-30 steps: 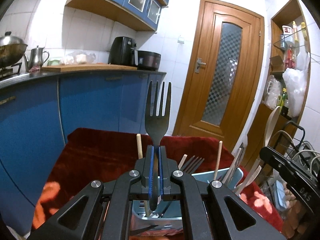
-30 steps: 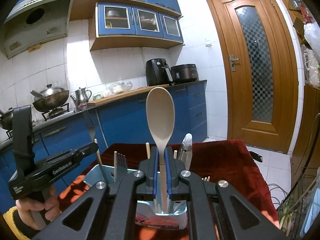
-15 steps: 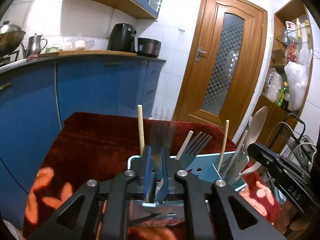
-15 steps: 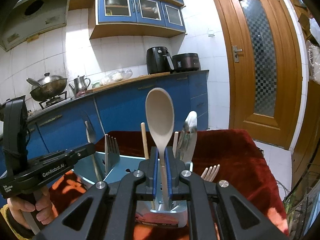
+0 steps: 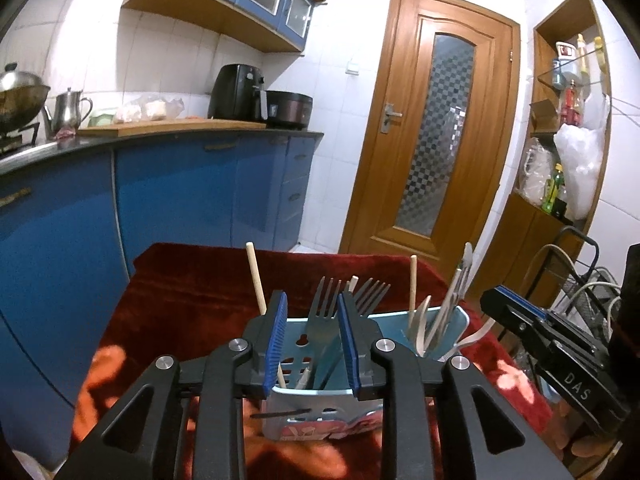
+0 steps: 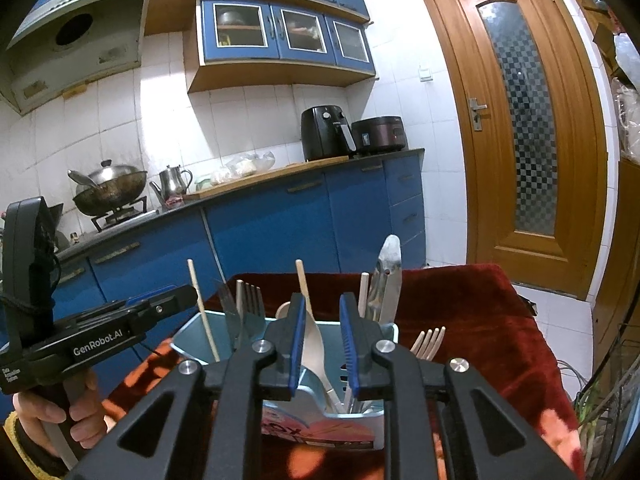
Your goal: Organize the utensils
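Observation:
A light blue utensil holder [image 5: 454, 322] [image 6: 185, 345] stands on the red cloth. My left gripper [image 5: 312, 342] is open just above its left compartment, where a dark fork [image 5: 325, 312] stands free between the jaws. My right gripper [image 6: 320, 340] is open above the right compartment, where a beige wooden spoon [image 6: 314, 340] stands free between the jaws. Other forks [image 5: 372, 294], chopsticks [image 5: 256, 278] and a knife [image 6: 388, 276] stand in the holder. A pale fork [image 6: 429, 343] shows just right of the holder.
The red cloth [image 6: 476, 312] covers the table. Blue kitchen cabinets [image 6: 280, 224] run behind it, with a wok, kettle and air fryer on the counter. A wooden door [image 6: 520, 120] is at the back right. A shelf with bottles and bags [image 5: 568, 128] stands right.
Both grippers came down to the holder and opened. The fork left my left gripper and the wooden spoon left my right gripper; both now stand in the holder.

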